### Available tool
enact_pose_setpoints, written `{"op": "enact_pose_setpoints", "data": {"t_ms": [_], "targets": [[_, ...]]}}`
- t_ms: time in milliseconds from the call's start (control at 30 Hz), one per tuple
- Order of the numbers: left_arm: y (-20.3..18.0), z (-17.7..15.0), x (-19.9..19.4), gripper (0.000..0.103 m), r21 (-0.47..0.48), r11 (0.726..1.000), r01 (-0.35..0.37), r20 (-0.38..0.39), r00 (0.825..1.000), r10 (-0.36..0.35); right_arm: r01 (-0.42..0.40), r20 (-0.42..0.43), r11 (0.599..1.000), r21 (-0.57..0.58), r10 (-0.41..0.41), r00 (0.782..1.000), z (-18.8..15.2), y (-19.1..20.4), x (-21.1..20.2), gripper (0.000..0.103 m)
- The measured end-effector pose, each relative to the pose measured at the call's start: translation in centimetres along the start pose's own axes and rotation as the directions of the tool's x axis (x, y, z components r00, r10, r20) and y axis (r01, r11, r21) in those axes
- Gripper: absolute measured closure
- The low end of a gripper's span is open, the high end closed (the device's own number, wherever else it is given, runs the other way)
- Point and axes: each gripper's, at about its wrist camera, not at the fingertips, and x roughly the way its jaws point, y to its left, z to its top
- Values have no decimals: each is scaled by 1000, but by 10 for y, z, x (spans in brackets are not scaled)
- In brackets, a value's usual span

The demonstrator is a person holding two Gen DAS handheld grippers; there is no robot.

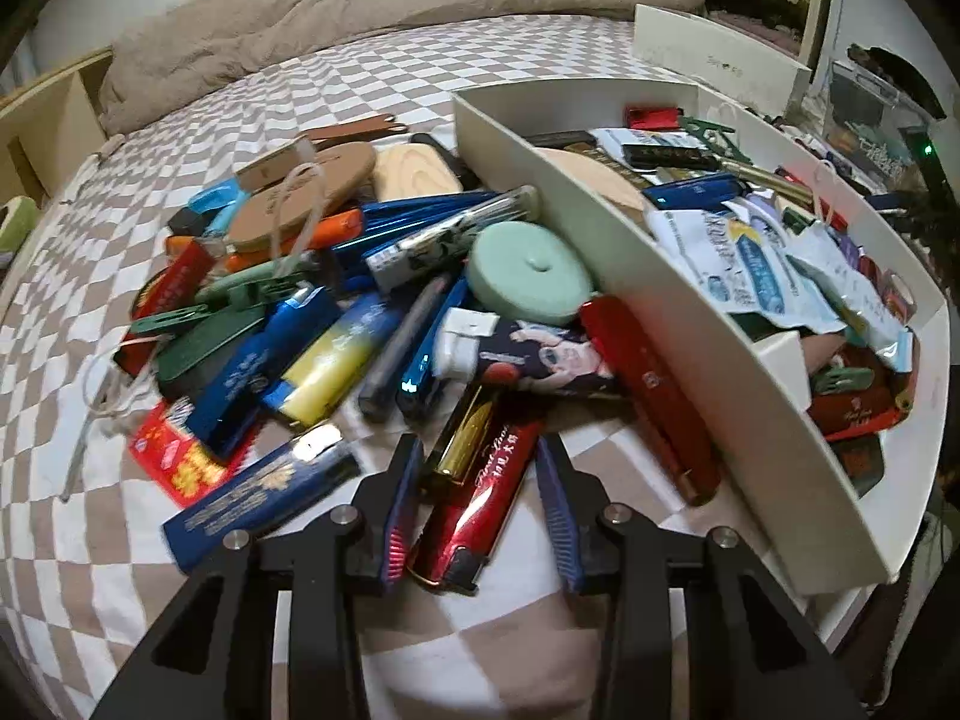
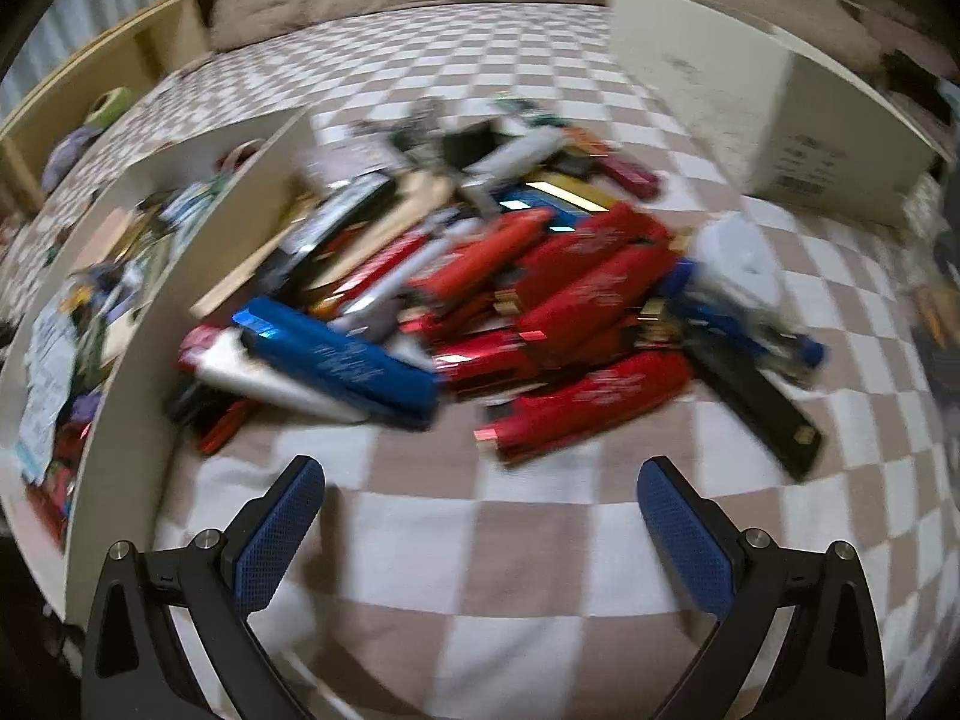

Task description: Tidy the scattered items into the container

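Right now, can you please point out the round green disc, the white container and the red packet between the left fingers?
Round green disc [image 1: 528, 276]: left wrist view, on its top face.
White container [image 1: 690, 324]: left wrist view, on its near side wall.
Red packet [image 1: 480, 498]: left wrist view, on its printed front.

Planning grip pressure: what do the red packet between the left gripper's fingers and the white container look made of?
The red packet: glossy foil or plastic film, judging by bright streaked reflections, with a gold metallic end. The white container: matte stiff board or plastic, its thin flat walls without shine; which one is unclear.
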Motion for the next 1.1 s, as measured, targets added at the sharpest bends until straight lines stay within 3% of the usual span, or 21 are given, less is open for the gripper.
{"op": "enact_pose_setpoints", "data": {"t_ms": [100, 233, 600, 767, 1033, 1100], "targets": [[10, -5, -4, 64, -16, 999, -31, -3, 1000, 31, 71, 5, 995, 67, -72, 997, 4, -14, 1, 0], [24, -9, -8, 65, -40, 995, -88, -10, 996, 88, 173, -9, 985, 11, -173, 985, 5, -19, 11, 0], [61, -24, -19, 64, -93, 979, -183, -19, 983, 182, 128, -23, 984, 128, -126, 992, 11, -31, 21, 0], [64, -26, -25, 63, -120, 984, -134, -5, 991, 134, 145, -37, 978, 148, -141, 989, 15, -33, 26, 0], [49, -24, -24, 62, -33, 982, -185, -43, 982, 183, 163, -55, 974, 158, -156, 986, 13, -42, 23, 0], [48, -26, -26, 51, 6, 975, -221, -56, 974, 221, 171, -58, 972, 162, -163, 985, 11, -46, 21, 0]]}}
